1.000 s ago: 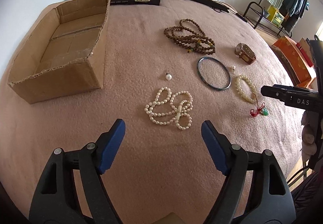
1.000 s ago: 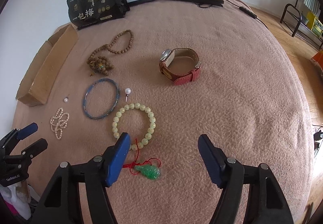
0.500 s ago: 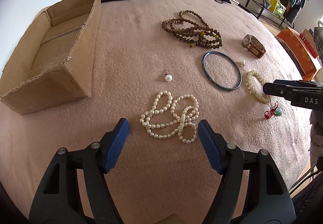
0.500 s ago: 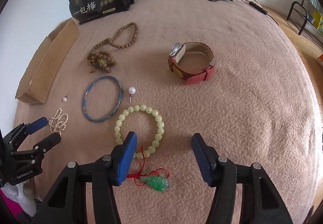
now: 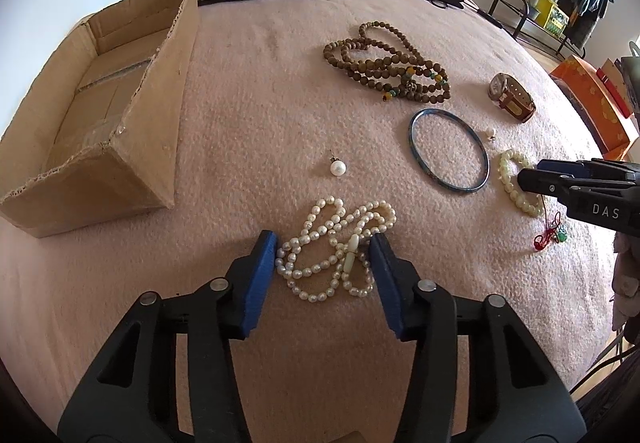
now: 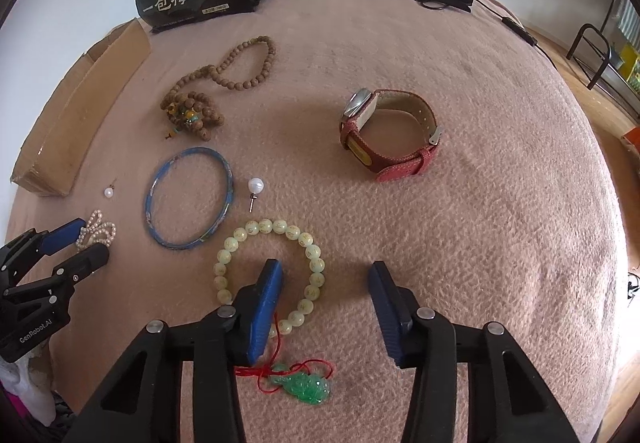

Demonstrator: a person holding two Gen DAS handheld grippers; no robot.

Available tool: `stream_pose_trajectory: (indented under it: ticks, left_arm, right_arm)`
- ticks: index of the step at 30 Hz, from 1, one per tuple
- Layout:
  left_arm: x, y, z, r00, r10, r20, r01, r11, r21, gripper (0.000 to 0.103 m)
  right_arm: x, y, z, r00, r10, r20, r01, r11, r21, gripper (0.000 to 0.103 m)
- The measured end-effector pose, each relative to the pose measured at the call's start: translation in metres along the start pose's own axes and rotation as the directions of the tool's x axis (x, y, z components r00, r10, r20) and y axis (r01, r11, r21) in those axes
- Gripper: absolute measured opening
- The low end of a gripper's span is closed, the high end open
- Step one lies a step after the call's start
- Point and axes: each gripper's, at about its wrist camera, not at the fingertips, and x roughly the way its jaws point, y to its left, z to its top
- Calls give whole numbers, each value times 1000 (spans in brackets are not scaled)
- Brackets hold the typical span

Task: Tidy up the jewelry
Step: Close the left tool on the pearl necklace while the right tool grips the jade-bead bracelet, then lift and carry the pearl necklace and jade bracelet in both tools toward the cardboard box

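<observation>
Pearls first: the pearl strand (image 5: 340,249) lies heaped near the front edge of the pink blanket (image 5: 260,91), and we have the left gripper (image 5: 323,257) straddling it, jaws closing with the heap between the blue pads; we judge they are at the beads' outer loops but not yet clamped. We expect it to handle as light, limp and slippery, so a pinch across the bunched middle near the long white clasp bead should lift all loops together.

Our right gripper (image 6: 325,293) is closing too, its left pad set inside the pale green bead bracelet (image 6: 268,275) and the right pad outside, so one side of the ring lies between them, still ungripped. Elastic beads should give a little; the red cord and jade charm (image 6: 304,387) will dangle.

At the blanket's left edge the cardboard box (image 5: 160,115) stands open-topped, and nothing shows inside it.
</observation>
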Motion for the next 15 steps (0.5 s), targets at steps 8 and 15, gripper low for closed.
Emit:
stream_pose_trajectory:
  ticks: [8, 15]
  left_arm:
    - [-3, -1, 0, 1000, -12, 2, 12, 1000, -2, 10]
    - [-9, -2, -1, 999, -32, 7, 32, 999, -4, 6]
  right_arm:
    - [-1, 2, 1, 1000, 18, 7, -18, 1000, -6, 14]
    - [-7, -4, 0, 997, 80, 15, -81, 996, 37, 6]
